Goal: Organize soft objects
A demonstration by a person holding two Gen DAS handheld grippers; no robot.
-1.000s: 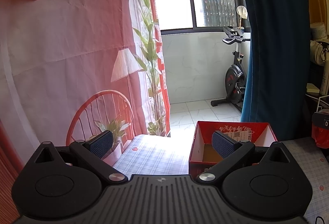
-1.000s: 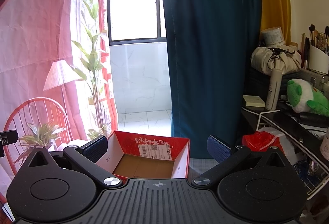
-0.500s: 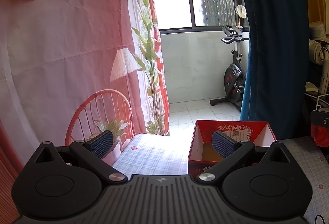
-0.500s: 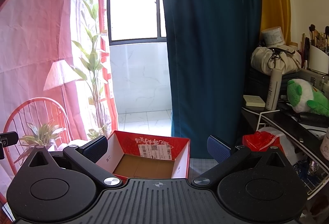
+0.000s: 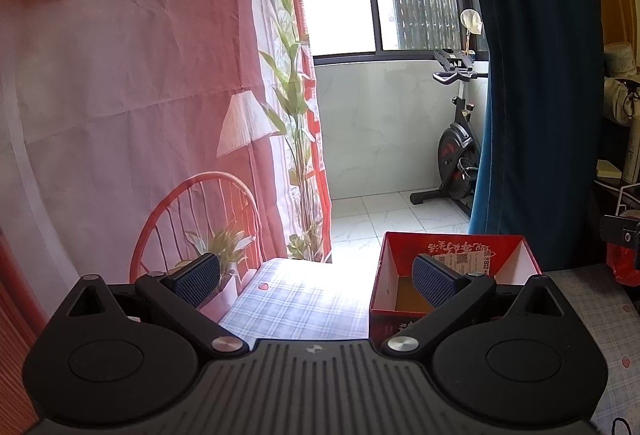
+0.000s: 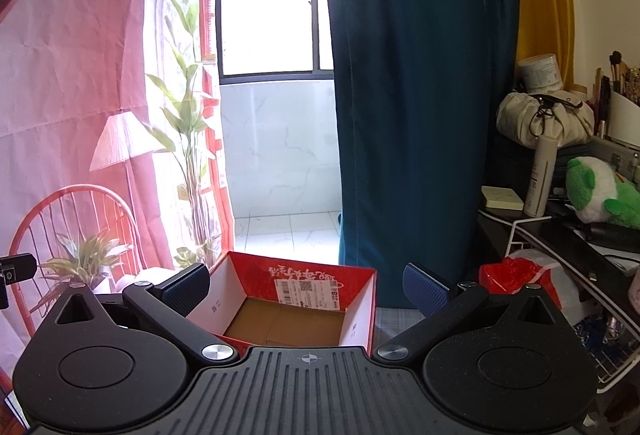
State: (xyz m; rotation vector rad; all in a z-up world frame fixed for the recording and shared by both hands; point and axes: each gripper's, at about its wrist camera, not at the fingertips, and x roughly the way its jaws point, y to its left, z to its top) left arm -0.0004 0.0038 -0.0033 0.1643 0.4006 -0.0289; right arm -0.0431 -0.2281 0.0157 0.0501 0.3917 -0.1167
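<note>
Left claw (image 5: 316,277) and right claw (image 6: 306,289) both spread, gripping nothing; red box (image 6: 360,311) lower center, open.

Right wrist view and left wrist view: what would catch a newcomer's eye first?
The open red box stands on the checked cloth, empty as far as shown, seen between the spread fingers of the right hand-held gripper. A green and white plush toy sits on the cluttered shelf at right. The left hand-held gripper is open too.
</note>
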